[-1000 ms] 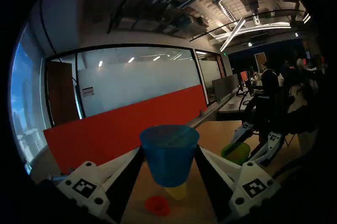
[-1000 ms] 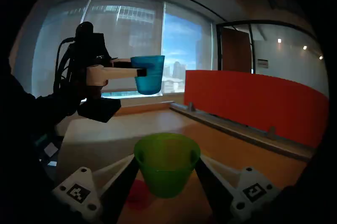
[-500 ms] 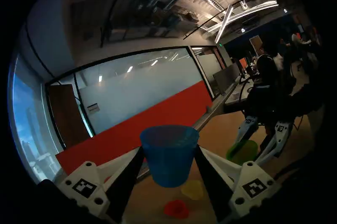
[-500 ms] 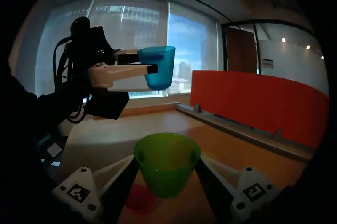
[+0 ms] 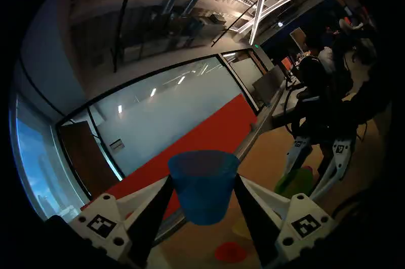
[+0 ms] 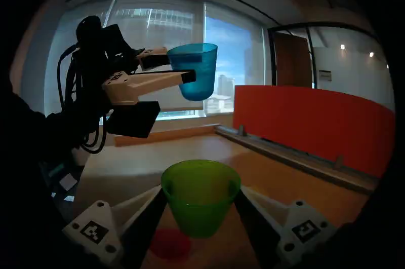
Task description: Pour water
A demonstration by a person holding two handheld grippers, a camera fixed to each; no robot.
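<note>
A blue cup (image 5: pixel 203 187) sits between the fingers of my left gripper (image 5: pixel 202 193), which is shut on it. In the right gripper view that same blue cup (image 6: pixel 193 71) is raised high over the table, tilted slightly, at the end of the left gripper (image 6: pixel 152 77). A green cup (image 6: pixel 200 196) is held upright by my right gripper (image 6: pixel 200 203), shut on it, lower and nearer than the blue one. From the left gripper view the green cup (image 5: pixel 295 183) appears lower right, in the right gripper (image 5: pixel 319 160).
The wooden table (image 6: pixel 283 178) carries a red disc (image 6: pixel 169 243) and, in the left gripper view, a yellow disc (image 5: pixel 242 228) beside the red disc (image 5: pixel 230 252). A red divider panel (image 6: pixel 314 127) runs along the far edge. People sit at desks (image 5: pixel 324 81) behind.
My left gripper has risen and rolled with the blue cup, drawing closer above the green cup. The right gripper has held nearly still.
</note>
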